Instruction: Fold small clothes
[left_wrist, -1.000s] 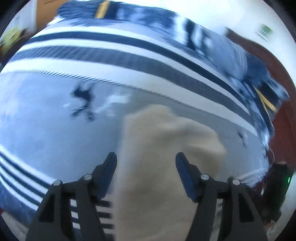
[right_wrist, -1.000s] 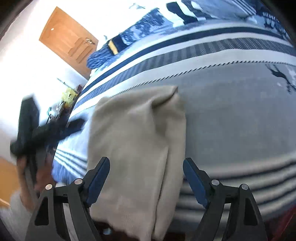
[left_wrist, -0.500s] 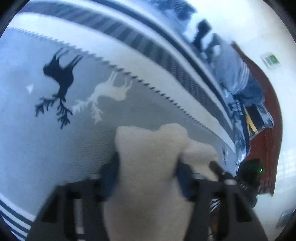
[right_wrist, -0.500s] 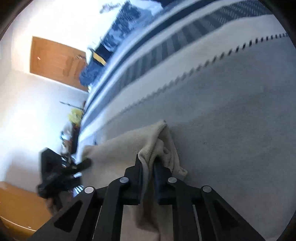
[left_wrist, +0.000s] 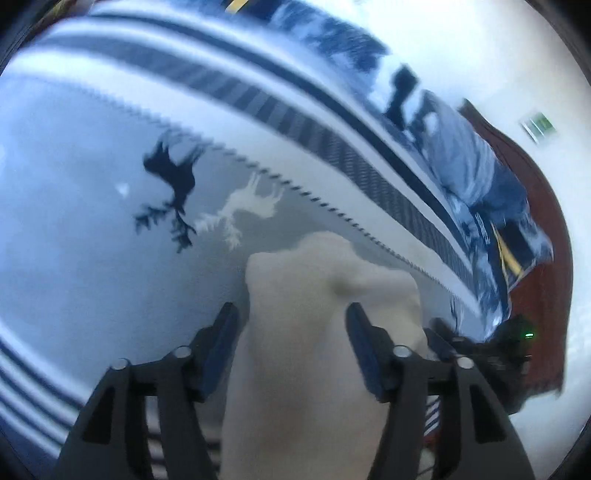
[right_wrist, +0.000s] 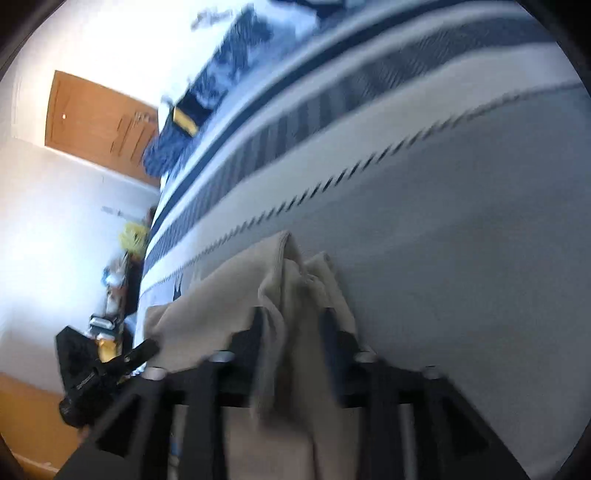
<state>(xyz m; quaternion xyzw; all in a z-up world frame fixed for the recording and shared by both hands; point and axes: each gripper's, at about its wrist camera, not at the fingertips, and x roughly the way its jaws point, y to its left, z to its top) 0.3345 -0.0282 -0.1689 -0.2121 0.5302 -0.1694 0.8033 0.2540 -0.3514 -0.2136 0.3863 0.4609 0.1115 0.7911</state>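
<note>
A: Nearest first: what are the tools doing?

B: Both were pinched on the beige garment (left_wrist: 325, 332) half a second ago, and now their jaws are opening. The left tool (left_wrist: 291, 334) has its blue pads clear of the cloth on either side, so it has let go. The right tool (right_wrist: 291, 328) is blurred, but a bunched fold stands between its jaws and they look parted from it.

A: So where is the garment?

B: Lying on the bed's grey cover (right_wrist: 461, 258), its far edge now resting near the dashed stitch line and the deer prints (left_wrist: 177, 184).

A: Meaning?

B: I judge that this fold has just been laid down; smoothing or another fold likely comes next.

A: Beyond that?

B: Striped cover, blue bedding (left_wrist: 476, 173), a wooden door (right_wrist: 99, 125).
</note>
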